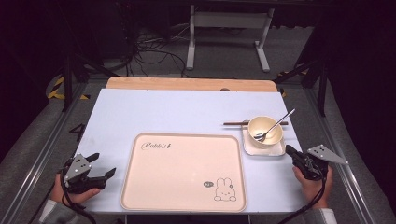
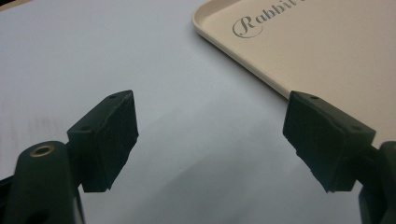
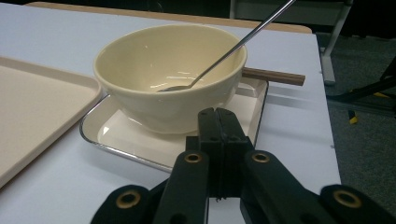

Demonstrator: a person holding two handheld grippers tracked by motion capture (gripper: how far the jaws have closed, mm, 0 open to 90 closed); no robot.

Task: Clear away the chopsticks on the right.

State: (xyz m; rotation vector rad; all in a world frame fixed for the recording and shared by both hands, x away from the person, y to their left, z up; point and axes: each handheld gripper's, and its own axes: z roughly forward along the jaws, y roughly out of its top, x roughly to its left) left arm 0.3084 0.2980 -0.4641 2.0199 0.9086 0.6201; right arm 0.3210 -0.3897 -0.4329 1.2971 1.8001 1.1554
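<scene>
Near the table's right edge, a cream bowl (image 3: 170, 77) sits on a small square plate (image 3: 122, 135), spoon (image 3: 224, 51) leaning inside. It looks rigid, glossy, likely slippery and breakable; the rim seems the best hold. The right gripper (image 3: 218, 122) is closed and empty, the left gripper (image 2: 210, 135) wide open, empty.

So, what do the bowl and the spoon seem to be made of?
The bowl looks like glazed ceramic, or perhaps melamine: cream, glossy, with small bright highlights inside. The spoon looks like polished metal: thin, silvery and reflective.

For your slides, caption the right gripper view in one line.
Shut hand-held gripper faces a bowl holding a spoon.
</scene>
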